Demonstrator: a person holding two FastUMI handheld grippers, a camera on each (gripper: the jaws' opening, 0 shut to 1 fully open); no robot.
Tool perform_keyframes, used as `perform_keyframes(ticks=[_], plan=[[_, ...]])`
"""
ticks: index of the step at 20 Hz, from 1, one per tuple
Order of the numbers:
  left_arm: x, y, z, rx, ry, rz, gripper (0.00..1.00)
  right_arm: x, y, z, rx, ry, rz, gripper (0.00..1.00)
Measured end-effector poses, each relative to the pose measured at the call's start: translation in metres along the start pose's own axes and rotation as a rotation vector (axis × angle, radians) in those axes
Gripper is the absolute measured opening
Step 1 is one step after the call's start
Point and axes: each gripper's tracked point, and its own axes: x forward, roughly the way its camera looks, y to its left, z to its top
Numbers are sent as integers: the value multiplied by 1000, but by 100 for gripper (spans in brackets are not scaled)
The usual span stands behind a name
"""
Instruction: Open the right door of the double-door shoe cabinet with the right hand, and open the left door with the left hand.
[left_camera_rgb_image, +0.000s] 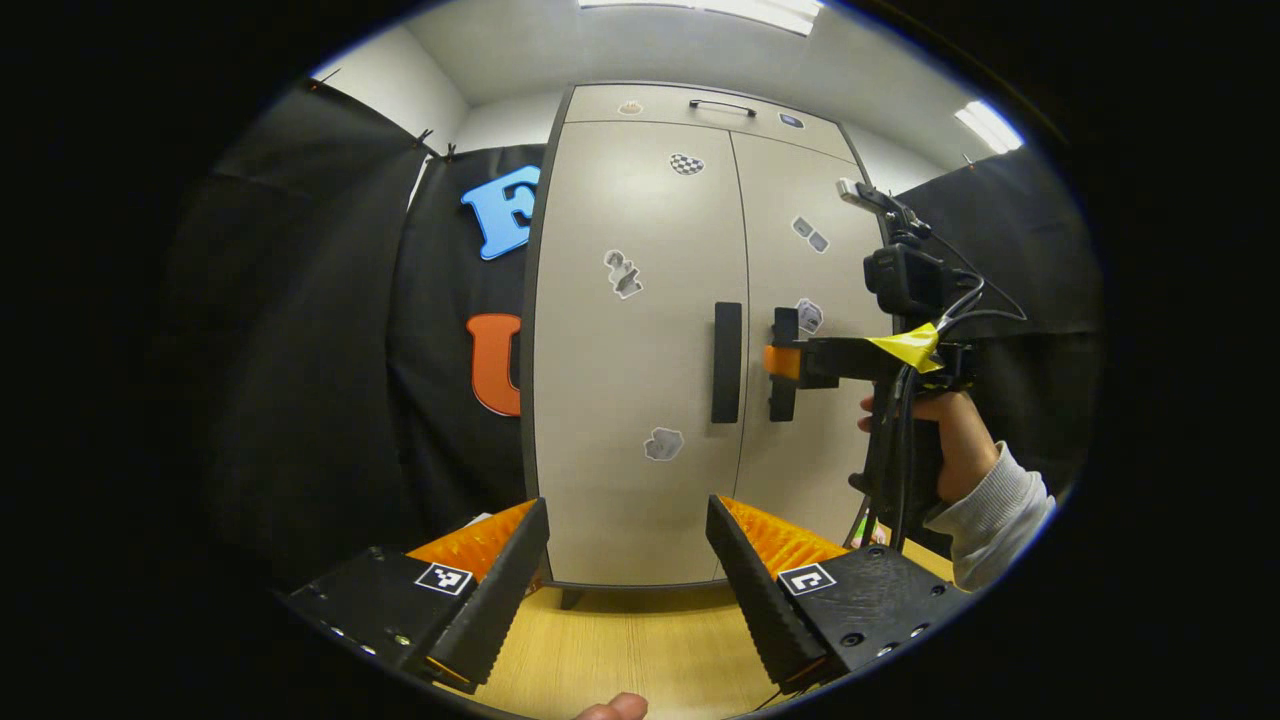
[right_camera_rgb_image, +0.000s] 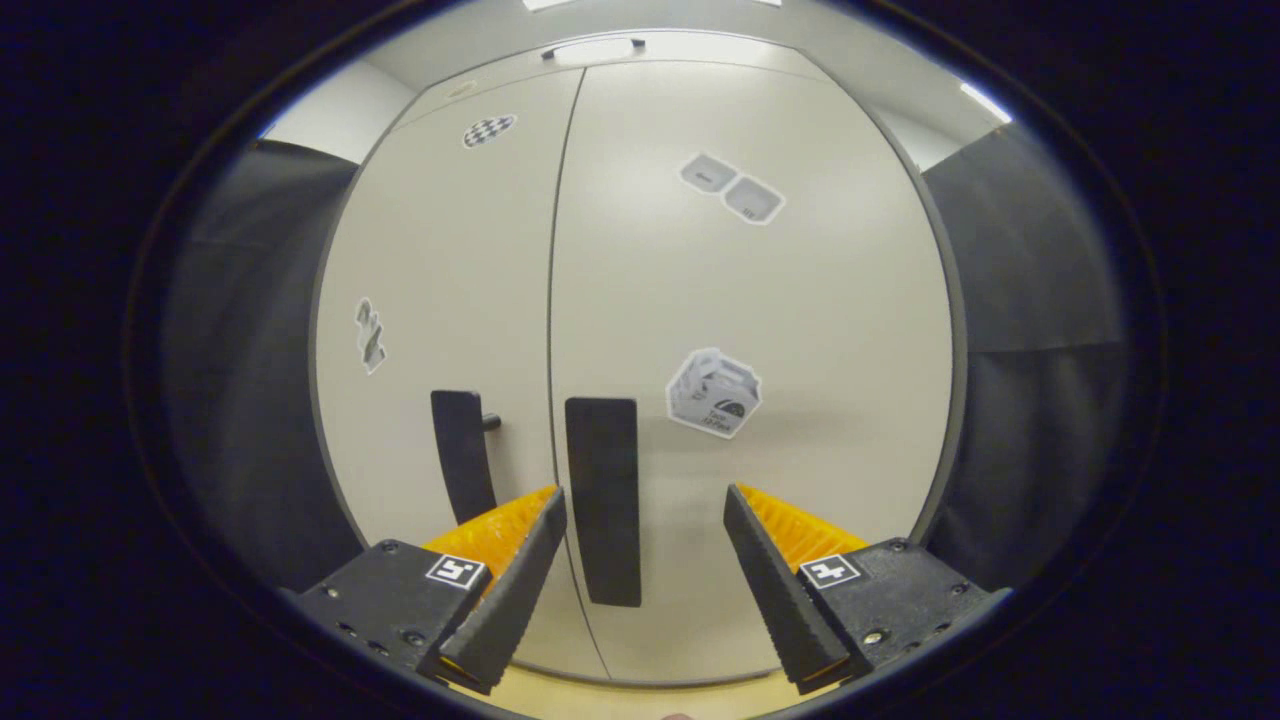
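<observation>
The right gripper (right_camera_rgb_image: 645, 535) is straddling the right door handle (right_camera_rgb_image: 603, 500), jaws spread, not yet clamping. Recommended: centre, clamp, pull outward. The left gripper (left_camera_rgb_image: 628, 540) is waiting open, well back.

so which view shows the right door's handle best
The right gripper view: the right door handle is close, whole and nearly centred between the open fingers of the right gripper. In the left gripper view the handle is small and farther off, and the right gripper crosses it.
</observation>
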Motion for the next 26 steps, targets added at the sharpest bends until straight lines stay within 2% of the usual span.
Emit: perform_keyframes(ticks=[7, 10, 12, 13, 14, 15, 16, 17, 19, 20, 22, 26], plan=[[6, 11, -4, -11, 7, 4, 95, 10, -4, -2, -4, -9, -60, 91], [10, 13, -3, -14, 3, -1, 95, 10, -5, -3, -1, -12, -64, 78], [11, 13, -3, -16, 4, -6, 95, 10, 0, -5, 7, -4, -40, 75], [12, 13, -4, -16, 3, -8, 95, 10, 4, -4, 15, -9, -28, 71], [13, 13, -5, -17, 4, -9, 95, 11, 9, -4, 18, -14, -7, 59], [14, 14, -5, -18, 6, -10, 95, 10, 12, -5, 15, -12, -8, 53], [14, 14, -6, -19, 9, -11, 95, 10, 12, -5, -10, -9, -11, 34], [15, 15, -7, -21, 9, -10, 95, 10, 12, -4, -12, -10, -10, 34], [14, 17, -7, -29, 7, -9, 95, 10, 11, -4, 30, -23, -2, 23], [15, 18, -8, -33, 10, -8, 95, 11, 11, -4, 25, -26, -5, 14], [16, 19, -8, -36, 11, -9, 95, 11, 12, -4, 15, -34, -7, 10], [16, 19, -9, -36, 16, -11, 95, 8, 11, -4, 13, -16, 14, 10]])
